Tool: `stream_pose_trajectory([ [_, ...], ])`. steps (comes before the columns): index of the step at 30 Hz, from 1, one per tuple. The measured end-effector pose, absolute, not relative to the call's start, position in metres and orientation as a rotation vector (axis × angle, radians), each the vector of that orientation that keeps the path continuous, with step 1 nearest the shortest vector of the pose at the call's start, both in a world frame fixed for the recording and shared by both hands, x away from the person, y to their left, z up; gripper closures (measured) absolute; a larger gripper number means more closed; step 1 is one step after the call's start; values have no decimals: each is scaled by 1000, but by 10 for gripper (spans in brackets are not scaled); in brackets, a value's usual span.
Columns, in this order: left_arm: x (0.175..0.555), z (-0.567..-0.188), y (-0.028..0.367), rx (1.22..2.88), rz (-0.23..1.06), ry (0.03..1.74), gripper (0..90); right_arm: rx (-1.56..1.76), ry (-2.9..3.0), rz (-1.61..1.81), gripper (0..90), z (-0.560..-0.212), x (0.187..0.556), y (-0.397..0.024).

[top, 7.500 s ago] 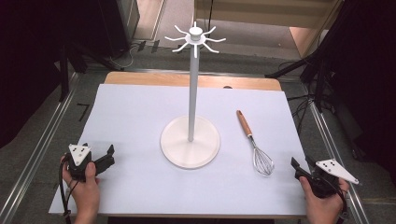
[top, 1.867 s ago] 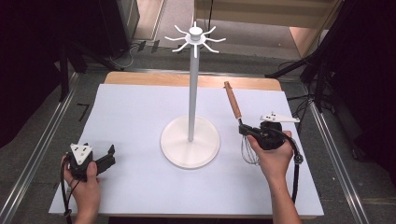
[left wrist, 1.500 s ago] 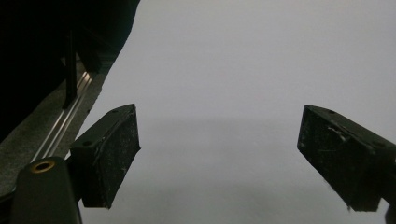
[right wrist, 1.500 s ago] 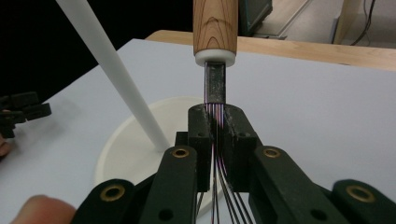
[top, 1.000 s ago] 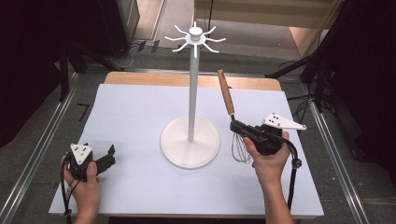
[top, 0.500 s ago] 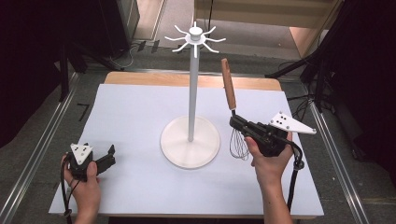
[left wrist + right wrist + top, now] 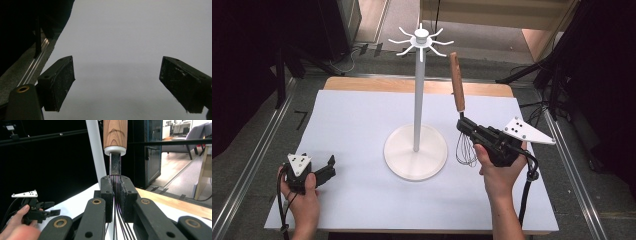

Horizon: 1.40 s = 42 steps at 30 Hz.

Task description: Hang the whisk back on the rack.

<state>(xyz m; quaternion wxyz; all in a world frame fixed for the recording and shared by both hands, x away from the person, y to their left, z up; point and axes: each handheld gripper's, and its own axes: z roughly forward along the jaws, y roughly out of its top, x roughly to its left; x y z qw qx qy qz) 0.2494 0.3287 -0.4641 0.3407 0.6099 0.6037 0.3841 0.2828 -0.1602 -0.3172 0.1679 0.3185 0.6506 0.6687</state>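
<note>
A whisk [image 7: 457, 90] with a wooden handle [image 7: 115, 133] stands nearly upright, handle up, to the right of the white rack stand [image 7: 416, 95]. My right gripper [image 7: 463, 124] is shut on the whisk's wires [image 7: 116, 195] just below the handle, and the wire head [image 7: 466, 150] hangs above the white table cover. The stand's pole [image 7: 96, 150] rises just behind the whisk in the right gripper view. My left gripper [image 7: 329, 167] rests at the table's front left, open, with nothing between its pads [image 7: 62, 80].
The stand has a round base [image 7: 415, 152] in the table's middle and several hooks [image 7: 421, 41] at its top. A wooden table edge [image 7: 402, 85] runs along the far side. Metal rails [image 7: 257, 155] flank the table.
My right gripper has lifted the whisk off the table and tipped it from lying flat to almost upright, moving slightly left toward the stand. The left gripper has stayed still.
</note>
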Motion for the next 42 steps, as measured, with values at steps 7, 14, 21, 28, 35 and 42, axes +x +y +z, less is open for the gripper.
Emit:
stream_pose_trajectory([
  [7,249,-464,329,1587,999,1571,137,881,1823,1930,845,-310,282,-159],
  [14,250,-464,329,1587,997,1570,137,872,1795,1959,844,-306,283,-159],
  [21,250,-464,329,1586,997,1570,137,867,1779,1984,844,-300,286,-160],
  [28,250,-464,329,1582,997,1574,136,863,1778,1997,844,-295,289,-158],
  [35,250,-464,329,1581,995,1575,136,861,1784,2033,844,-294,293,-157],
  [42,250,-464,329,1579,996,1574,136,869,1791,2039,844,-293,297,-154],
])
